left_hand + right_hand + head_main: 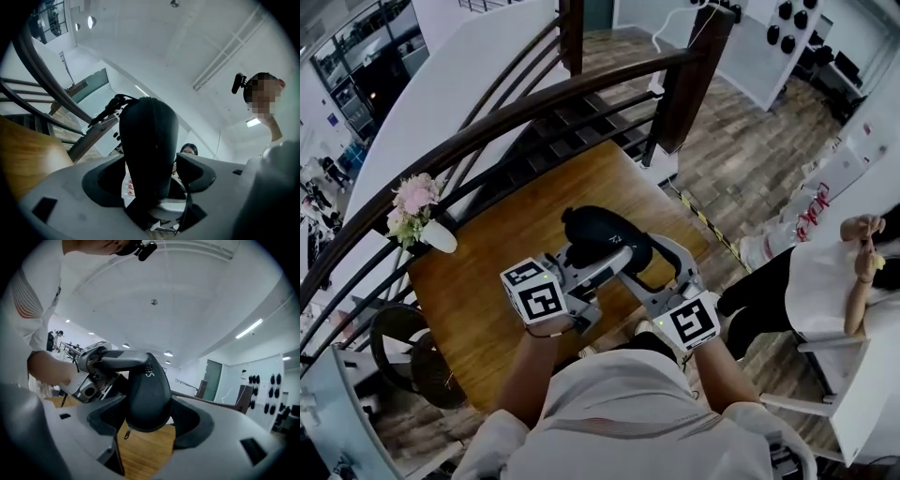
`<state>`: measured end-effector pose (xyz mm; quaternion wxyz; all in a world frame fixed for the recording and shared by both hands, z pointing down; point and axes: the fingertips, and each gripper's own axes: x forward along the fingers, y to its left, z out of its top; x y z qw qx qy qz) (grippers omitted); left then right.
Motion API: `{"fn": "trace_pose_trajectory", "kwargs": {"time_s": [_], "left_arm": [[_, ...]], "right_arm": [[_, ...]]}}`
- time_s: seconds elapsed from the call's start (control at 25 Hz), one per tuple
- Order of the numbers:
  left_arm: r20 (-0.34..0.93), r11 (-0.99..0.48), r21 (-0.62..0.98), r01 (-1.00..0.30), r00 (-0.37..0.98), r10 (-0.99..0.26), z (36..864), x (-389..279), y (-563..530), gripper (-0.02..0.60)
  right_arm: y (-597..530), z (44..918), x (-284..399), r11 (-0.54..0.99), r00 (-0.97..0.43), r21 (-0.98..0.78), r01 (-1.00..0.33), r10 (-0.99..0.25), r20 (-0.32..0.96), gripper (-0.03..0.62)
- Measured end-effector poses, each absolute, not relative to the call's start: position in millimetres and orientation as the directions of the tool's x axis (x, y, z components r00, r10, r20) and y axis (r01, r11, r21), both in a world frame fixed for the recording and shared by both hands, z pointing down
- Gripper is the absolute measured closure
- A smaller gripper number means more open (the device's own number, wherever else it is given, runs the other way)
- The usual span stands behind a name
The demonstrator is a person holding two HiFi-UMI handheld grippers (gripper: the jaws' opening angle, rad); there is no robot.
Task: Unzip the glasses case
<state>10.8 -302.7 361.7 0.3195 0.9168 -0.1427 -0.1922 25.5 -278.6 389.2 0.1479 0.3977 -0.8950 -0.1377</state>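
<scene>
A black zipped glasses case (605,239) hangs in the air over the wooden table (487,281), between both grippers. My right gripper (652,267) is shut on it: in the right gripper view the case (147,394) is wedged between the pads, and its zipper pull (127,432) dangles from the lower end. My left gripper (609,262) comes in from the left with its jaws wide. In the left gripper view the case (147,145) stands upright between the pads (197,171). One grey finger (115,359) of the left gripper lies along the case's top edge.
A white vase of pink flowers (417,216) stands at the table's far left corner. A dark curved stair railing (534,103) runs behind the table. A seated person (825,281) is to the right. Dark round stools (403,337) stand at the lower left.
</scene>
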Motion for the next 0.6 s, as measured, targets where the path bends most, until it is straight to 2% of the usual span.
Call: {"fn": "trace_pose_trajectory", "kwargs": {"time_s": [0.2,0.36,0.48,0.6], "left_arm": [[-0.319,-0.753,0.653,-0.076,0.875,-0.365,351.9,2.7,-305.1,0.267],[-0.309,-0.753,0.648,-0.111,0.866,-0.393,352.3,-4.4,-308.7,0.31],[-0.317,-0.747,0.651,-0.134,0.847,-0.428,351.6,-10.6,-312.0,0.316],[-0.326,-0.742,0.651,-0.158,0.825,-0.462,348.6,-19.6,-318.1,0.317]], "right_arm": [[-268.7,391.3,7.5,0.692,-0.681,0.398,-0.603,-0.706,0.195,0.247],[-271.9,392.8,0.6,0.696,-0.677,0.397,-0.598,-0.704,0.214,0.24],[-274.6,391.6,0.3,0.686,-0.676,0.371,-0.625,-0.714,0.183,0.232],[-275.9,397.3,12.1,0.68,-0.661,0.251,-0.689,-0.731,0.169,0.229]]}}
